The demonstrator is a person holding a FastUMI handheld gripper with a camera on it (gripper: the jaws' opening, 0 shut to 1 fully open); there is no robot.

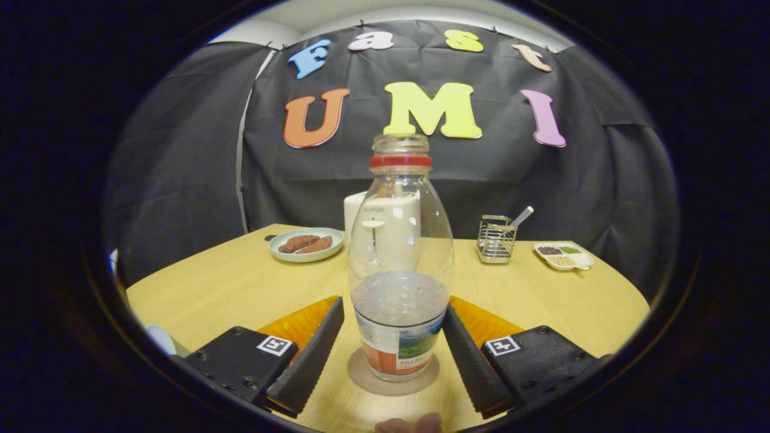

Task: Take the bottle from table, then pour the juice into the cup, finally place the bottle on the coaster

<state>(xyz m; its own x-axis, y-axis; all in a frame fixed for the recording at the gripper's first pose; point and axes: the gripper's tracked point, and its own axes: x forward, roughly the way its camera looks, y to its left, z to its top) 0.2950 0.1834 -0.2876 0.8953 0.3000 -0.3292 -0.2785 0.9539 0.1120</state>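
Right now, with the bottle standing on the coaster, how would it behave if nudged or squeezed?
The bottle looks like thin clear plastic, so it would probably dent under squeeze. Little liquid shows low inside, so it is likely light. Tall and narrow on the coaster, uncapped, it could tip. The hand-held gripper brackets it, fingers slightly off its sides.

You're in a staged recording booth, not a real kitchen: black cloth wall (180, 180) behind a wooden tabletop (240, 288) set with a food plate (306, 245) and utensil rack (496, 239).
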